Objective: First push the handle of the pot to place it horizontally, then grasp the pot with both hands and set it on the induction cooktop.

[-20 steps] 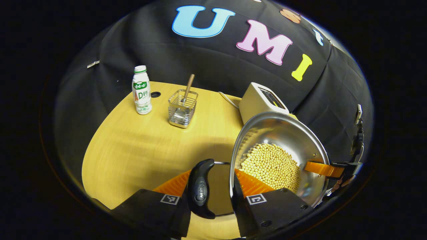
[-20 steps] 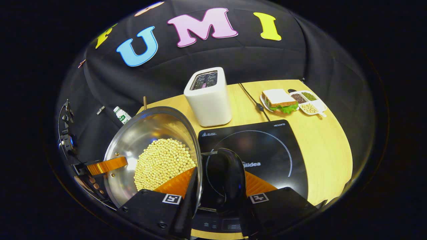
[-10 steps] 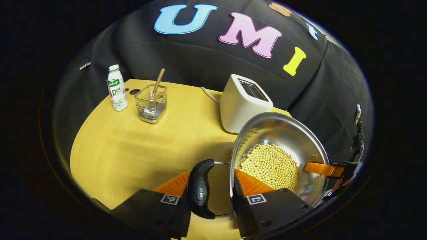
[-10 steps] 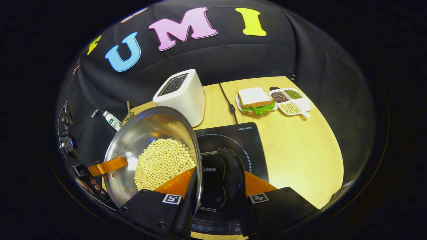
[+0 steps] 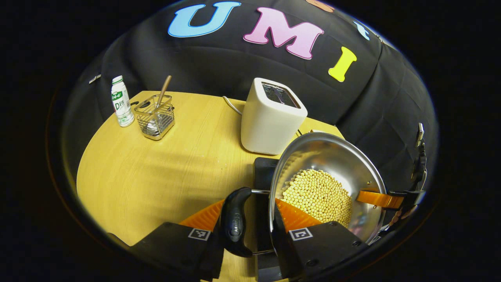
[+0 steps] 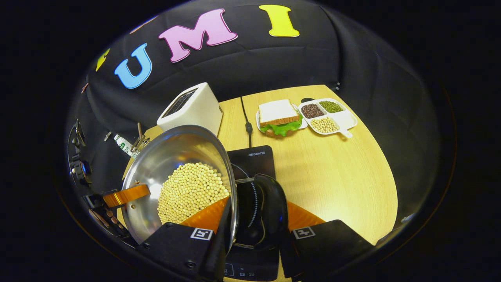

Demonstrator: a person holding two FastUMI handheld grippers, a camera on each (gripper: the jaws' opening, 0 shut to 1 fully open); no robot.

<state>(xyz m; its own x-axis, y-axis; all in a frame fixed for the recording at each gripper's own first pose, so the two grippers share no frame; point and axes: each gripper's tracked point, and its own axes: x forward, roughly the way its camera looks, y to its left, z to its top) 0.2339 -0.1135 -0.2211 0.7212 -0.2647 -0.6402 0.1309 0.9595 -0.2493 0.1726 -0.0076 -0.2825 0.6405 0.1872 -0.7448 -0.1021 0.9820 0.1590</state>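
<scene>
Above the wooden table (image 5: 156,172) and the black induction cooktop (image 6: 252,164), the steel pot (image 5: 328,172) of yellow beans hangs between both grippers, the left gripper (image 5: 250,229) clamped on one black side handle (image 5: 234,223) and the right gripper (image 6: 254,227) on the other (image 6: 270,211), their fingers closed around handle and rim.

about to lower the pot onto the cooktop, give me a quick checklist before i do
1. Left gripper clamped at the pot's rim by the side handle: ok.
2. Right gripper clamped at the opposite rim by the other handle: ok.
3. Induction cooktop under the pot: ok, though whether it is centred on the ring: cannot tell.
4. Soybeans all inside the pot, none spilled in sight: ok.
5. Toaster apart from the pot's rim: ok, but it stands close.
6. Pot level: cannot tell.
</scene>
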